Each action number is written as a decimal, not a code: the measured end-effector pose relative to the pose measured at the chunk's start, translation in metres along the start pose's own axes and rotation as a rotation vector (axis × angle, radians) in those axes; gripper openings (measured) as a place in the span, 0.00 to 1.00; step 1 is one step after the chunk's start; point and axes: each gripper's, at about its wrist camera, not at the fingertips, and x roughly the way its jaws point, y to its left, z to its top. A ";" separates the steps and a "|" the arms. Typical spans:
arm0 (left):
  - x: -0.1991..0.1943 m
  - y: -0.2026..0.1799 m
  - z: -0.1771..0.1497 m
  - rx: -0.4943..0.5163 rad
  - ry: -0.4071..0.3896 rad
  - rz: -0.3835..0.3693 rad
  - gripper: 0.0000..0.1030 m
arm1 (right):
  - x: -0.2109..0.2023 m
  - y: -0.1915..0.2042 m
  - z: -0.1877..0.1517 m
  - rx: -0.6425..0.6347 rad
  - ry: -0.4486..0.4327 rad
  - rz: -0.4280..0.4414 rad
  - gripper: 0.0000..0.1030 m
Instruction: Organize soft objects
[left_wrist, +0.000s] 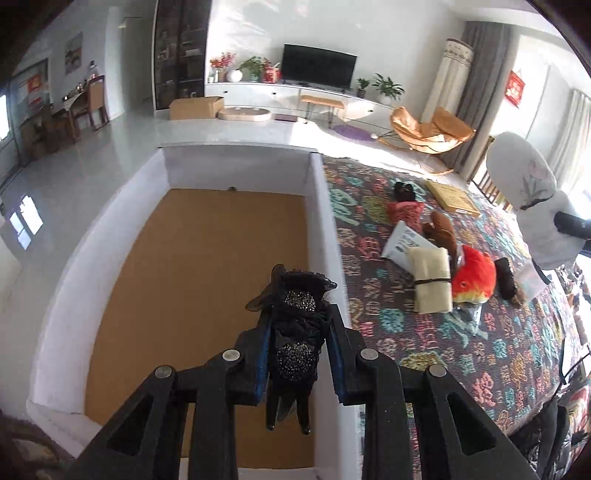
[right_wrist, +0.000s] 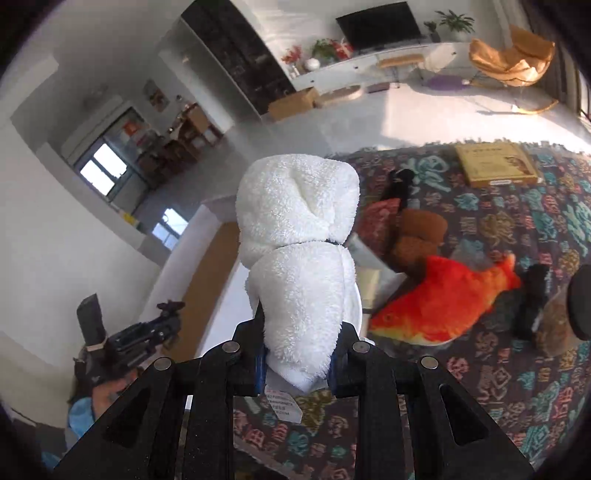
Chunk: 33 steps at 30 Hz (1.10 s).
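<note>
The left gripper (left_wrist: 295, 332) pinches a black lacy fabric piece (left_wrist: 295, 325) with two sparkly patches; what the item is stays hard to make out. Its long axis runs from 12 to 6 o'clock along the fingers, its lower end dangling, above the white box (left_wrist: 325, 229) with a brown floor. The right gripper (right_wrist: 297, 354) is clamped on a rolled white towel (right_wrist: 299, 243), which stands toward 12 o'clock and hides the middle of the patterned cover (right_wrist: 517, 369). Only the left view shows the cream bundle (left_wrist: 432, 280) at 3 o'clock; the towel mostly covers it in the right view. The orange fish plush (right_wrist: 450, 302) lies with its head toward 8 o'clock. The person's hand (right_wrist: 110, 387) at 8 o'clock is blurred.
</note>
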 end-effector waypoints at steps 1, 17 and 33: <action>-0.002 0.012 -0.004 -0.007 0.000 0.038 0.26 | 0.019 0.021 0.001 -0.019 0.020 0.033 0.26; -0.033 -0.022 -0.041 -0.017 -0.137 -0.031 0.96 | 0.053 -0.013 -0.095 -0.096 -0.019 -0.297 0.73; 0.159 -0.288 -0.110 0.335 0.115 -0.121 0.99 | -0.072 -0.255 -0.214 0.450 -0.207 -0.917 0.73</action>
